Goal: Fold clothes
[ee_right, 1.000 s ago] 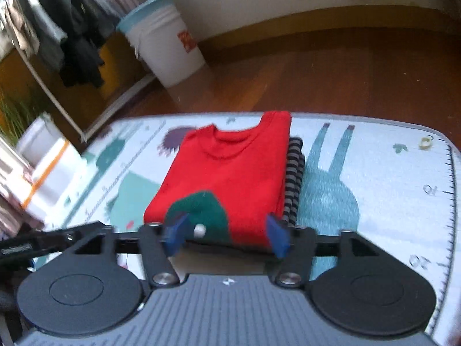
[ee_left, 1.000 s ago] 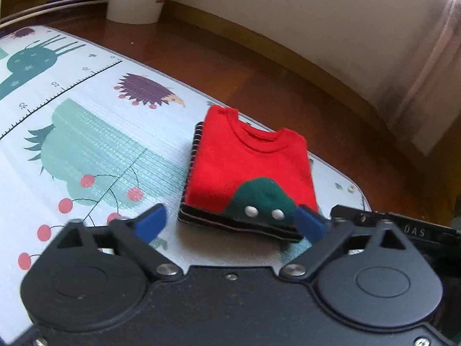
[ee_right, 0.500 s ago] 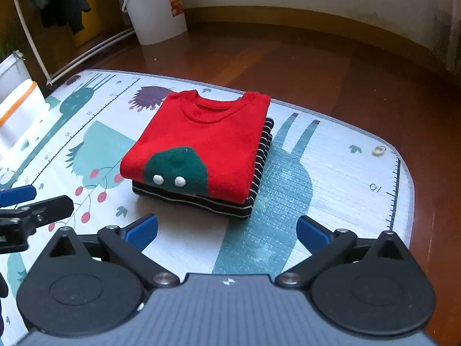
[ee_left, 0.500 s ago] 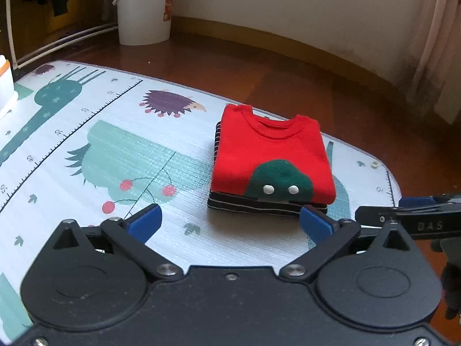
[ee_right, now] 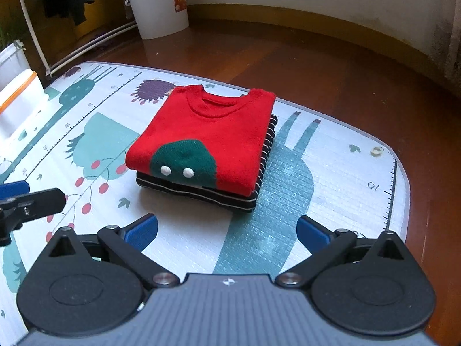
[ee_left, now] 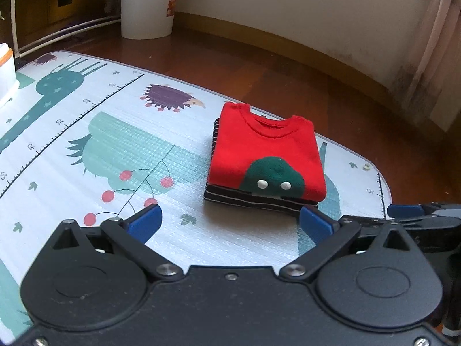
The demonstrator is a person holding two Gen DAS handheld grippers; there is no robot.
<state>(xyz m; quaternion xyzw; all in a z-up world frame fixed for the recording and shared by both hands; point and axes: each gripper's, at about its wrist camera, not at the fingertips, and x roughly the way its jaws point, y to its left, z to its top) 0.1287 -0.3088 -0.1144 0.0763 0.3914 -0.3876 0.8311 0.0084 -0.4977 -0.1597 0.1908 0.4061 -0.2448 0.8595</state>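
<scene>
Both tongs, left (ee_left: 229, 226) and right (ee_right: 226, 232), gape empty (right just widened); folded red sweater (ee_right: 207, 141) collar faces away.

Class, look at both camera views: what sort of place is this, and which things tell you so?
Probably a room in a home: a children's play mat on a wooden floor, a folded red sweater on a striped garment, a white bucket by the wall.

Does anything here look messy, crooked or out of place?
Mostly tidy. The red sweater lies neatly folded on a striped garment, though the stack sits slightly askew to the play mat. A small ring-like object lies stray near the mat's corner.
</scene>
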